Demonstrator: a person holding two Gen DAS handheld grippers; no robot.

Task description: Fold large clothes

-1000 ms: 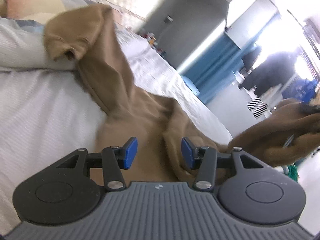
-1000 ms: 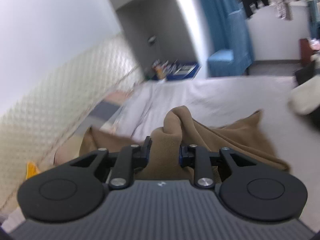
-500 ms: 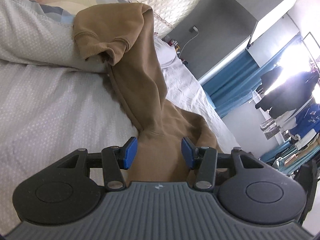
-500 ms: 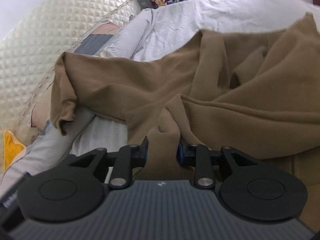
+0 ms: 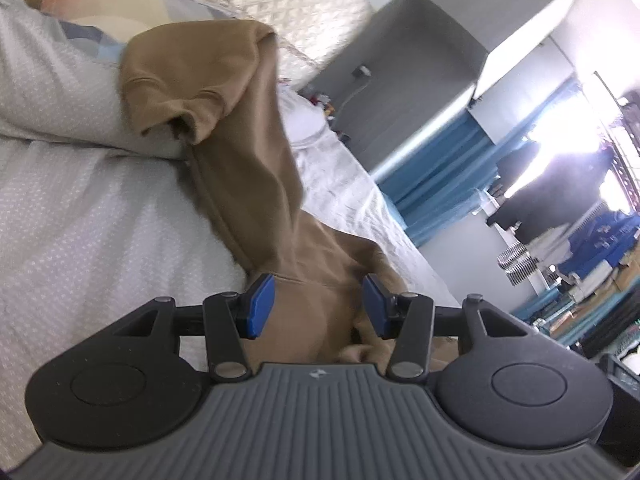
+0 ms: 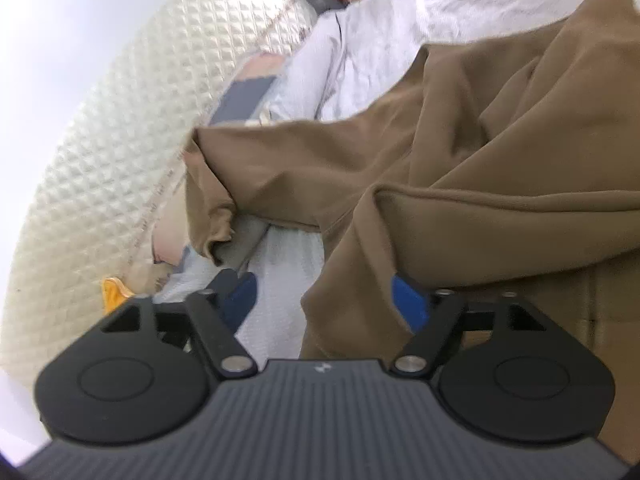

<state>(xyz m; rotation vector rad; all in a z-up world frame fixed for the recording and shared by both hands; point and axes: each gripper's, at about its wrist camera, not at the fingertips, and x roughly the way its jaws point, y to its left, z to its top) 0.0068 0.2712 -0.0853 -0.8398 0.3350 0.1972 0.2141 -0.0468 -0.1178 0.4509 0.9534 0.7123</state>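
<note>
**Brown sweatshirt spread on the bed, both claws apart**

Left wrist view: the left gripper (image 5: 316, 306) is held half open over the brown sweatshirt (image 5: 256, 184), pads clear of the cloth. One sleeve is draped onto a pillow (image 5: 52, 92) on the bed (image 5: 92, 240).

Right wrist view: the right gripper (image 6: 324, 300) has just been opening and is seen wide; a fold of the sweatshirt (image 6: 480, 168) lies loose between its jaws, beside the quilted headboard (image 6: 132, 132).

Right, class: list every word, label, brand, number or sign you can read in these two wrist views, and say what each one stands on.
No readable words or numbers in either view.
Left gripper body: small white emblem, a mark, not letters.
Right gripper body: the same emblem, blurred.
Brown sweatshirt: no print or label showing.
Items by the far wall: too small and blurred to read.
</note>
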